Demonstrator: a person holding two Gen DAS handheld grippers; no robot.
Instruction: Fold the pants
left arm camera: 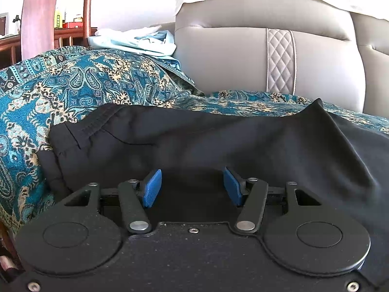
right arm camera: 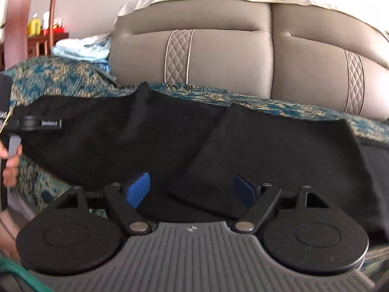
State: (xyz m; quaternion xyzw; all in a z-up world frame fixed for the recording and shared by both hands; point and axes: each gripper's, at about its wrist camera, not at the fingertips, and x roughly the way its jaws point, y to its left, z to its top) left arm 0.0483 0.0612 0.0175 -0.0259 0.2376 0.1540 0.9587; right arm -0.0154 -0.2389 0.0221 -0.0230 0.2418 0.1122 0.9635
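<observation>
On the patterned sofa throw [left arm camera: 73,85], black pants [right arm camera: 145,141] lay half-folded. Left gripper [left arm camera: 192,187] and right gripper [right arm camera: 192,189] both stood apart, gripping nothing. Risk: loose fold could slip open.

- Setting: a room in a home, apparently a living room.
- Seating: a grey-beige upholstered leather sofa [right arm camera: 218,56] with puffed back cushions and quilted diamond-stitched strips edged in white piping.
- Covering: a teal, cream and black paisley-patterned woven throw [left arm camera: 73,90] spread over the seat and armrest.
- Laundry: a loose pile of pale blue and white cloth [left arm camera: 136,40] lying on the armrest end.
- Furniture behind: a dark reddish wooden railed sideboard [left arm camera: 65,37] carrying a yellow bottle [left arm camera: 57,19] and a small red box [left arm camera: 73,25].
- Wall: plain white.
</observation>
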